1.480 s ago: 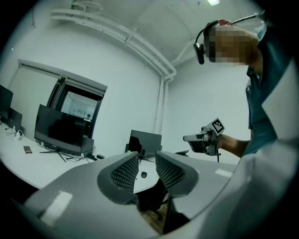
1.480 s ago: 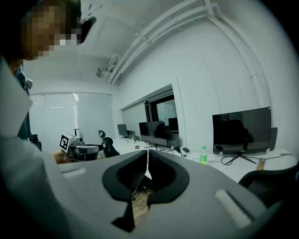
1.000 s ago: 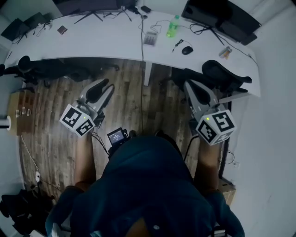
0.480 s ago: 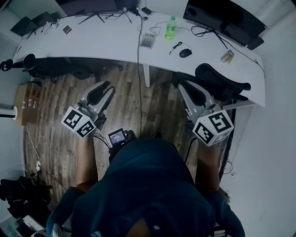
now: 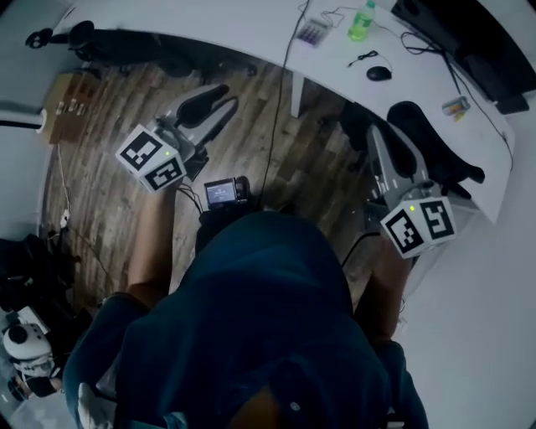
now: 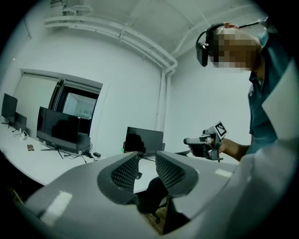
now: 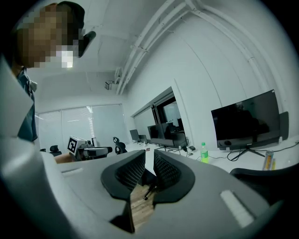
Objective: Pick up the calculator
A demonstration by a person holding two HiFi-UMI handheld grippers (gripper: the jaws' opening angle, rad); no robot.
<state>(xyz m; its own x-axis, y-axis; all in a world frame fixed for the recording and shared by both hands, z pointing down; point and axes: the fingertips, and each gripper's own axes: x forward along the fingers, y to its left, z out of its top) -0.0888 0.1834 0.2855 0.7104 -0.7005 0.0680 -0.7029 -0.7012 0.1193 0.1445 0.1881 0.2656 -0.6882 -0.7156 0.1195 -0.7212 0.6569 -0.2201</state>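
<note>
Left gripper (image 5: 216,94), right gripper (image 5: 378,134) out over floor (image 5: 100,167), jaws slack, empty. Calculator (image 5: 311,33) far off on desk (image 5: 193,29).

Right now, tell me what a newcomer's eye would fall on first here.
The left gripper and right gripper hover open and empty over the wood floor at mid-frame. Beyond them, on the curved white desk, a bright green bottle stands near the calculator.
</note>
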